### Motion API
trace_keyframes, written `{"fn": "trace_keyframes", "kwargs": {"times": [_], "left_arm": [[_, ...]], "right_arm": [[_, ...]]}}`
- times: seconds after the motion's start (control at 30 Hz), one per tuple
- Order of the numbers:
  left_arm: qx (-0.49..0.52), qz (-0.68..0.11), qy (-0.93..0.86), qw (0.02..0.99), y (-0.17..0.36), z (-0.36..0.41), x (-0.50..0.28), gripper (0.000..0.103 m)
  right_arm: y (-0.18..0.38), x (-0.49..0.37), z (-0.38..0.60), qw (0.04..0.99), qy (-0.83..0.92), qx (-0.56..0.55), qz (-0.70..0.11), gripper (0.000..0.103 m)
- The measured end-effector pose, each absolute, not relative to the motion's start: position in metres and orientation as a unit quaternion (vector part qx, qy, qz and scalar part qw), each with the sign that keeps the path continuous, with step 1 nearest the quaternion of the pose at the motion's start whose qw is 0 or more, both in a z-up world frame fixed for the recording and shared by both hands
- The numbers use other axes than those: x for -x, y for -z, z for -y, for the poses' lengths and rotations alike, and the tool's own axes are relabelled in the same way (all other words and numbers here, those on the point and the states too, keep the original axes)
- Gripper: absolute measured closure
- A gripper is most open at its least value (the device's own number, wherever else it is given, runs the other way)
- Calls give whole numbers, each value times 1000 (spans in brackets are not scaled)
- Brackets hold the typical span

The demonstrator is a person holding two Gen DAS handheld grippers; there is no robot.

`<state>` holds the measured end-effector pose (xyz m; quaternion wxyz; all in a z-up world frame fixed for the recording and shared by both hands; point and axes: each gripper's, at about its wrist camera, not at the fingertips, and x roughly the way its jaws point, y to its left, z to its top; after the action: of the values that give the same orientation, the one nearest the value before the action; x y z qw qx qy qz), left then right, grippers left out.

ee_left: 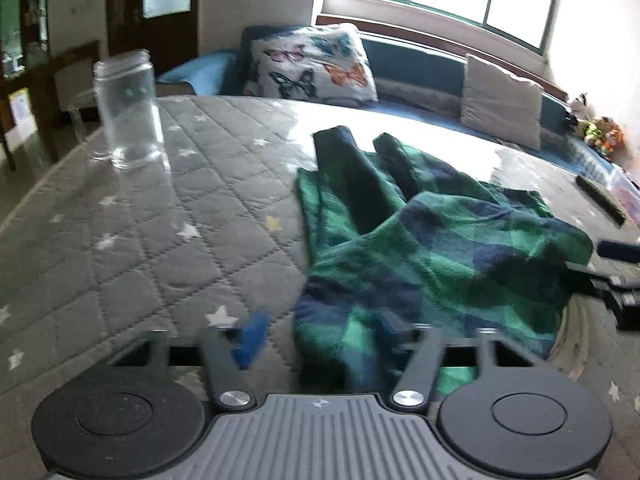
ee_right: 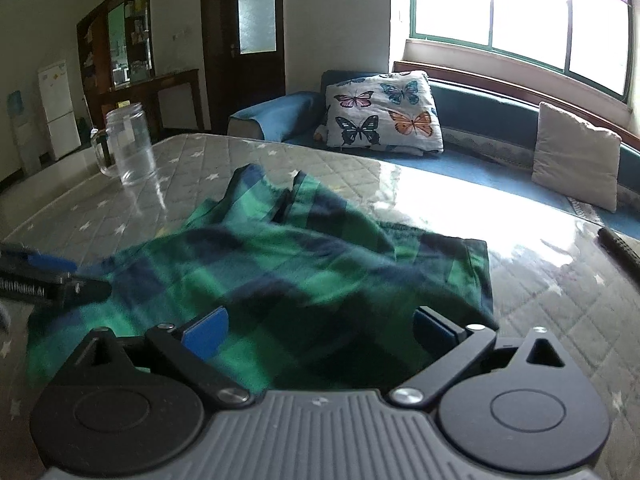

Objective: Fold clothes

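Observation:
A green and navy plaid garment lies crumpled on the grey quilted, star-printed table top. My left gripper is open at the garment's near left edge; its left blue pad is over bare quilt and its right finger is under the cloth. In the right wrist view the same garment fills the middle. My right gripper is open with the cloth's near edge lying between its blue pads. Each gripper shows at the other view's side edge: the right one, the left one.
A clear glass jar stands at the table's far left with a glass mug behind it. A black stick-like object lies at the right edge. Beyond the table, a blue sofa holds a butterfly pillow and a beige cushion.

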<state>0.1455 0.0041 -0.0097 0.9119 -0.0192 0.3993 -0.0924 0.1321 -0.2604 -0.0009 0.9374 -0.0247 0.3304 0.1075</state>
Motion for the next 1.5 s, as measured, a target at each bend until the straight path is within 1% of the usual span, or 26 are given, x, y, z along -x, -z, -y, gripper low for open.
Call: {"fn": "trace_keyframes", "kwargs": {"times": [0.03,0.07,0.13,0.27,0.37,0.6,0.83,0.97,1.03,1.1,1.2,1.23,1.3,1.37,1.4,1.43,1.5], "left_arm": [[22,-401,103,910,11,-3,-148,68],[21,-399,109,910,11,-2,-148,70],[21,-390,124,912,8,-1,-147,89],[20,-361,159,919,-5,3,-133,92],[4,-341,211,916,-13,12,-108,92],[-32,-291,331,897,-30,36,-47,92],[-48,-315,368,873,-11,51,-27,92],[-60,-320,385,864,-2,54,-17,92],[-65,-326,389,859,3,55,-13,92],[-69,-334,389,856,10,57,-10,92],[-65,-341,390,853,13,53,-5,91],[-62,-341,392,852,12,51,-3,89],[-61,-337,392,854,9,47,-3,89],[-60,-329,389,858,4,42,-2,81],[-59,-325,387,861,0,39,-1,71],[-58,-320,385,864,-3,36,1,65],[-53,-313,379,869,-10,30,-1,59]], "right_arm": [[1,-139,262,937,-108,22,-331,6],[1,-145,264,937,-109,19,-332,7],[1,-157,267,936,-112,14,-334,12],[0,-184,267,932,-122,-4,-341,17],[-3,-201,268,930,-128,-21,-344,19],[-18,-194,253,925,-162,-26,-342,20],[-30,-168,242,922,-185,-25,-338,20],[-26,-146,235,919,-191,-1,-345,21],[-21,-137,232,916,-191,11,-352,37],[-14,-128,232,911,-192,8,-365,56],[-7,-113,241,907,-186,-4,-376,75],[-6,-107,246,908,-182,-6,-378,79],[-3,-96,258,908,-172,-13,-383,90],[1,-83,271,907,-159,-15,-391,94],[3,-75,277,906,-153,-15,-394,94],[5,-68,283,906,-146,-15,-396,95],[10,-55,294,904,-135,-16,-405,95]]}}
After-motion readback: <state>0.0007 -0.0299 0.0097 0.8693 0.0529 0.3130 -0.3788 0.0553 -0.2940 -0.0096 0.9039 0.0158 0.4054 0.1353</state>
